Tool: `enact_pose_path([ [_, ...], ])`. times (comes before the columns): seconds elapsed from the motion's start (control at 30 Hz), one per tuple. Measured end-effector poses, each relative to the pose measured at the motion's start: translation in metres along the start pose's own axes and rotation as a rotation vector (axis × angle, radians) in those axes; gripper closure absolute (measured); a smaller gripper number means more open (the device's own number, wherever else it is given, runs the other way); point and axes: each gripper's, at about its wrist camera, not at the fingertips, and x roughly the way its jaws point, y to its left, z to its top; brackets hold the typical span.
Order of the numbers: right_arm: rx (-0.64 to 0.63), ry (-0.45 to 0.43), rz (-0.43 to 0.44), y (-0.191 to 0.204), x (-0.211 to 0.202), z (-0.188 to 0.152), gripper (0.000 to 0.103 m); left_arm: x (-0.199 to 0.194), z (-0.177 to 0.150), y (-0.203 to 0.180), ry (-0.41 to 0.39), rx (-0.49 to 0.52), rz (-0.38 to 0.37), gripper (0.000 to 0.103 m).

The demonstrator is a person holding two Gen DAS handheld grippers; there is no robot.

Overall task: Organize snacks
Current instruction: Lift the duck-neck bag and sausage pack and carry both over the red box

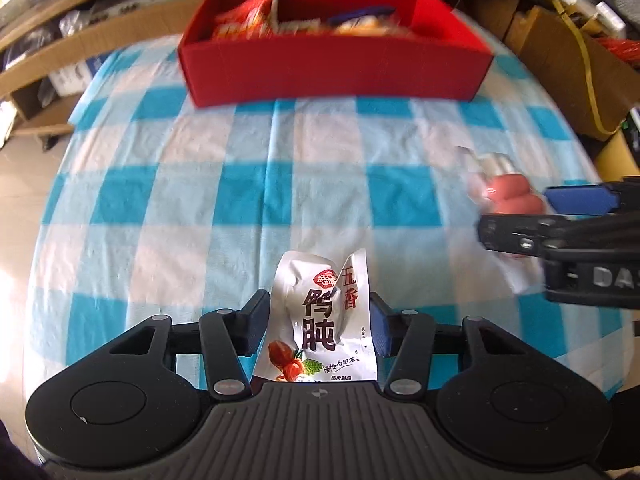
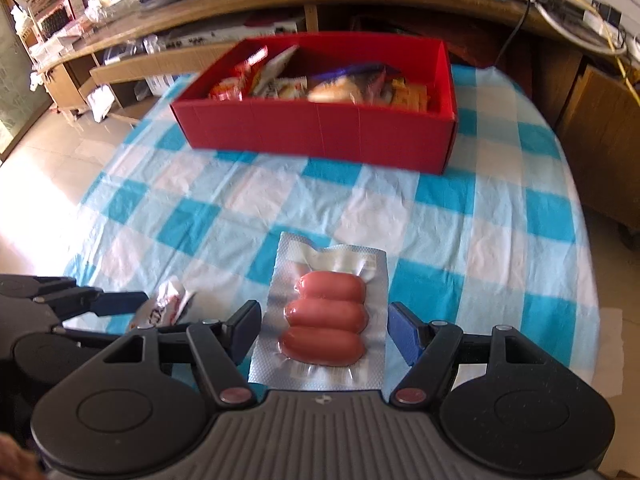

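Note:
A white snack packet (image 1: 320, 320) with dark Chinese lettering stands buckled between the pads of my left gripper (image 1: 318, 300), which is shut on it just above the checked cloth. My right gripper (image 2: 324, 312) is shut on a clear vacuum pack of three pink sausages (image 2: 326, 316), its pads against both side edges. The left wrist view shows that pack (image 1: 504, 196) blurred at the right, in the right gripper (image 1: 532, 216). At the left of the right wrist view the white packet (image 2: 168, 304) shows again. A red box (image 2: 316, 128) holding several snacks sits at the far end of the table.
The blue and white checked tablecloth (image 1: 280, 184) covers the table between the grippers and the red box (image 1: 332, 68). Wooden shelves and cardboard boxes (image 2: 600, 120) stand behind and to the right. A yellow cable (image 1: 588, 60) hangs at the far right.

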Motion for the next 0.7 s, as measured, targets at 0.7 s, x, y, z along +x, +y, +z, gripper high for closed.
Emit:
enact_pose_path([
  [0.7,0.030,-0.092,-0.034,0.010,0.006,0.071,0.019,-0.019,0.089,0.026,-0.188,-0.065,-0.011,0.044],
])
